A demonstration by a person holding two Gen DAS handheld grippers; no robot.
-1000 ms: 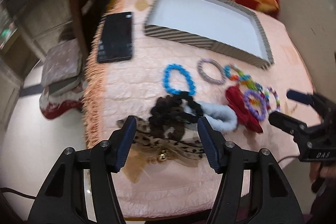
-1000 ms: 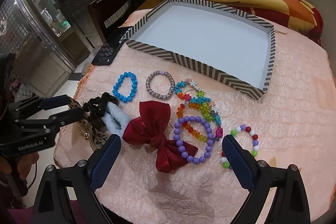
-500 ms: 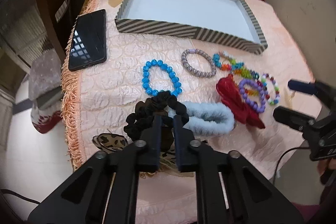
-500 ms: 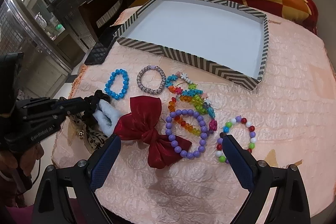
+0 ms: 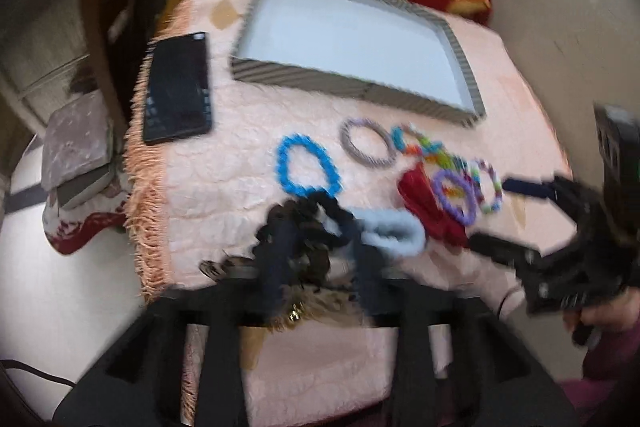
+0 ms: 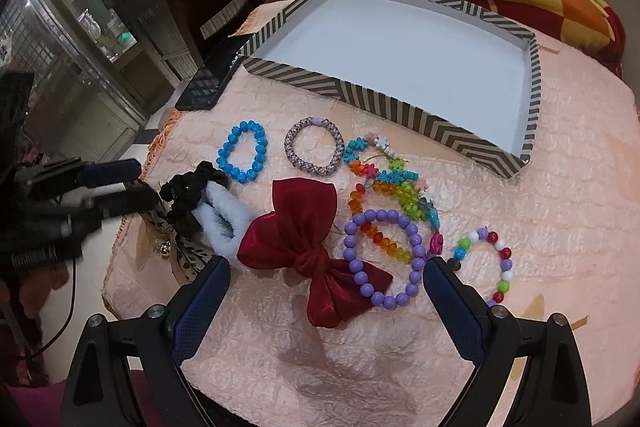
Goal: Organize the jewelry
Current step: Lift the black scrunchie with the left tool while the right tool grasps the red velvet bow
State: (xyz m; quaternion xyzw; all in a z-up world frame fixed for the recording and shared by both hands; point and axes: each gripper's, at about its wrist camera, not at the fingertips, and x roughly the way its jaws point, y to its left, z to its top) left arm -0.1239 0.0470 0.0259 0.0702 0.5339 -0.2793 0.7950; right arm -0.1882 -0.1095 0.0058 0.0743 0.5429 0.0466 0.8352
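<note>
The left wrist view is smeared with motion blur, so whether the left gripper [image 5: 320, 259] touches the black scrunchie [image 6: 192, 193] under its half-parted fingers cannot be told; a leopard-print bow [image 6: 176, 247] lies partly hidden beneath that scrunchie and a white fluffy scrunchie [image 6: 224, 217]. The right gripper [image 6: 326, 301] hangs with fingers spread wide and empty above a red bow [image 6: 310, 247] and a purple bead bracelet [image 6: 384, 257]. On the pink-covered bench [image 6: 560, 207] a blue bead bracelet [image 6: 242, 151], a woven bracelet [image 6: 314, 149] and other bead bracelets lie in front of the striped tray [image 6: 400, 103], with a phone [image 5: 178, 87] left of it.
</note>
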